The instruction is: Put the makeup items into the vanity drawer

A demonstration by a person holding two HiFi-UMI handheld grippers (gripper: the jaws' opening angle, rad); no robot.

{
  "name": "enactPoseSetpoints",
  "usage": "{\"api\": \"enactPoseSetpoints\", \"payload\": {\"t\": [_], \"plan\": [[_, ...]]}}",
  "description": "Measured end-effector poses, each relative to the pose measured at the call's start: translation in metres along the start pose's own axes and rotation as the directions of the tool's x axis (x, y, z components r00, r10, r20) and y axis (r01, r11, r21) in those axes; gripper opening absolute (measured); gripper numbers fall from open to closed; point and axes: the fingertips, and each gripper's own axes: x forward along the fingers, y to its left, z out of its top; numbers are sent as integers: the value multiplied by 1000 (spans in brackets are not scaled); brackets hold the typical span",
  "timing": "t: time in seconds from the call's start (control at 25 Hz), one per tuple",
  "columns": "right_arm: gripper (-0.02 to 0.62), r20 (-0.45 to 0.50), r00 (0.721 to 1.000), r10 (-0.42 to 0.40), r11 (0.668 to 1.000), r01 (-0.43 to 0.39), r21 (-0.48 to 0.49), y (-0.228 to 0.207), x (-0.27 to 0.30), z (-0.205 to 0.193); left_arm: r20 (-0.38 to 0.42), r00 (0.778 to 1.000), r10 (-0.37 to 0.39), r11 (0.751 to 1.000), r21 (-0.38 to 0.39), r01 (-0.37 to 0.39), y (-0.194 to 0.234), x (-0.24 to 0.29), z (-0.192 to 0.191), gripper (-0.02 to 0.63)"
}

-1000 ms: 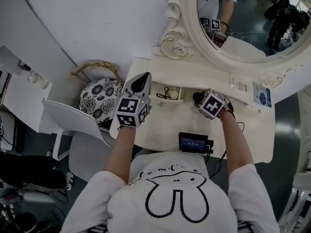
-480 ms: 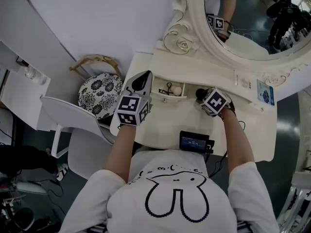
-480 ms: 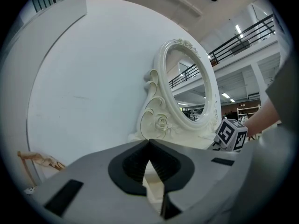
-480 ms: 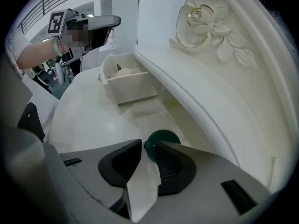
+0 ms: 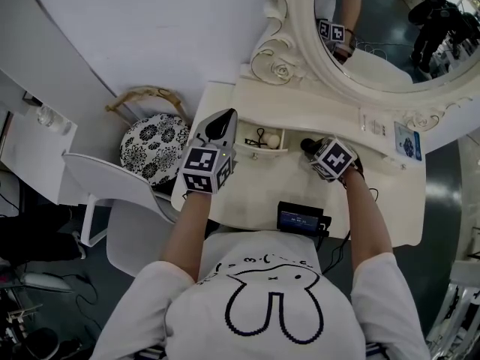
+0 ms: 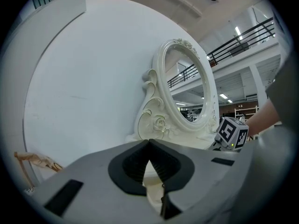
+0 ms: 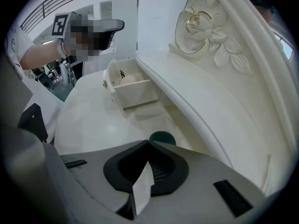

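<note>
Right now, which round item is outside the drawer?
The dark green round item on the white vanity top; the pale beige ball lies inside the small open drawer.

Dim head view, soft shadows, dark fisheye corners

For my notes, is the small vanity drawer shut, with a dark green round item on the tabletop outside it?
Not quite: the right gripper view shows the drawer open, not shut. The dark green round item does sit on the tabletop outside it.

Green round item was half hidden behind the right gripper's closing, empty jaws, drawer contents were too small to tell
</note>
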Motion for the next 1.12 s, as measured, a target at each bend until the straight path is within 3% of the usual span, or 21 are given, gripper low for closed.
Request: {"api": "enactPoseSetpoints", "payload": {"t": [0.28, 0.8, 1.12], "plan": [[25, 31, 999, -10, 1000, 10, 16, 7, -27, 11, -5, 1000, -21, 1000, -4, 21, -6, -2, 14, 5], [25, 120, 992, -37, 998, 44, -52, 16, -67, 64, 15, 999, -43, 999, -4, 43, -9, -4, 36, 5], [26, 185, 981, 66, 993, -47, -105, 45, -64, 112, 21, 999, -28, 1000, 9, 28, 13, -15, 40, 5]]}}
